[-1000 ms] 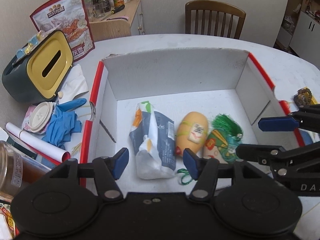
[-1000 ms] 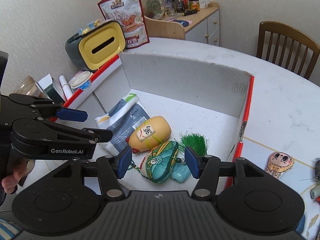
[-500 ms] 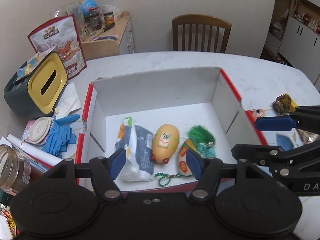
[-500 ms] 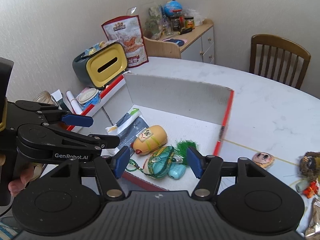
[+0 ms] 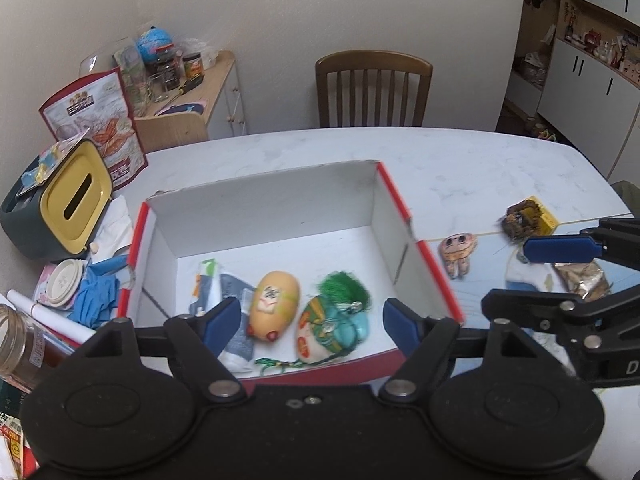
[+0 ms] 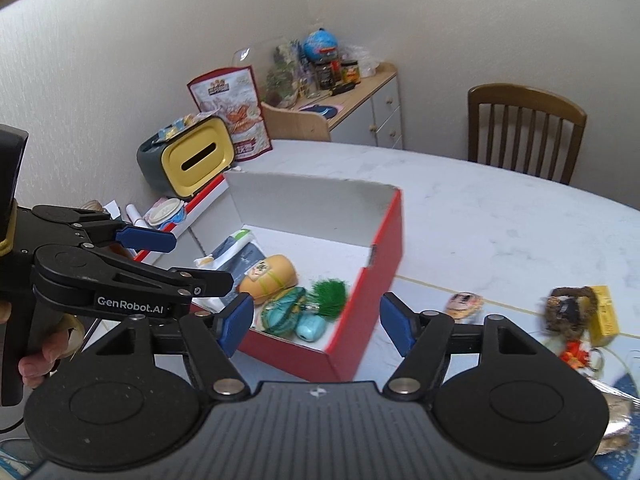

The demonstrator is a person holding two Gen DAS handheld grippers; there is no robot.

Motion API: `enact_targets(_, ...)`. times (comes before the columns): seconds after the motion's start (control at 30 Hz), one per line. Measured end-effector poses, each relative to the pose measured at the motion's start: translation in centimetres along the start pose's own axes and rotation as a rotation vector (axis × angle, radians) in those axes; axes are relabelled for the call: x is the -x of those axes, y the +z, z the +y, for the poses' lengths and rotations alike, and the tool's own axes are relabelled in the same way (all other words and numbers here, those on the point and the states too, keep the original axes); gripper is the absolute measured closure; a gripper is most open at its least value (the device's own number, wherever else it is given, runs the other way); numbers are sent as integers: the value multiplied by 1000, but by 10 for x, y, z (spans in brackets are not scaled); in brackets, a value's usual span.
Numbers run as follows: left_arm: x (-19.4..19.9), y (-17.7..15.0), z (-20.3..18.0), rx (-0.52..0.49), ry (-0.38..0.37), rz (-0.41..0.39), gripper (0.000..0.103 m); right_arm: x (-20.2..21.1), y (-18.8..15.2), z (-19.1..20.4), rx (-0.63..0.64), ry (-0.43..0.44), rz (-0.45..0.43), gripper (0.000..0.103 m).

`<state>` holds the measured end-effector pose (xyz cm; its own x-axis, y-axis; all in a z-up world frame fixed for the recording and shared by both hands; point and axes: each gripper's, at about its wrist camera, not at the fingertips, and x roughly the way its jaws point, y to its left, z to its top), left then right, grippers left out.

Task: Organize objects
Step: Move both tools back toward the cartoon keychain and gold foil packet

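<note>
foil packet [image 6: 618, 420] blurred, jar [image 5: 18, 344] cut off

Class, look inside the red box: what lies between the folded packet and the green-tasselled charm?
The yellow egg-shaped toy lies between the packet and the charm in the box; both wrist views show it.

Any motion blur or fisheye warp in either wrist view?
Left wrist: slight smear on the green tassel charm; the table edge bows. Right wrist: heavier smear at right, on the brown wreath ornament; the red box stays fairly sharp.
</note>
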<state>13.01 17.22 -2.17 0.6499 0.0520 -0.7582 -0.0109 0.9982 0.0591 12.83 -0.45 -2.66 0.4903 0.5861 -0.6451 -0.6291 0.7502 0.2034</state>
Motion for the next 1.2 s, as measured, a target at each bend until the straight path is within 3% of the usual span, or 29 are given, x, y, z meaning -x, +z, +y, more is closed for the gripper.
enact_targets(0.5, 5, 10, -63, -11, -43, -40, 14, 68, -22, -74, -80, -76, -61, 25)
enact_targets(0.7, -4, 15, -89, -30, -33, -56, 3, 88, -36, -110, -123, -131, -73, 22)
enact_targets(1.2, -56, 30, -140, -44, -63, -50, 1, 94, -74, -183, -202, -275, -30, 21)
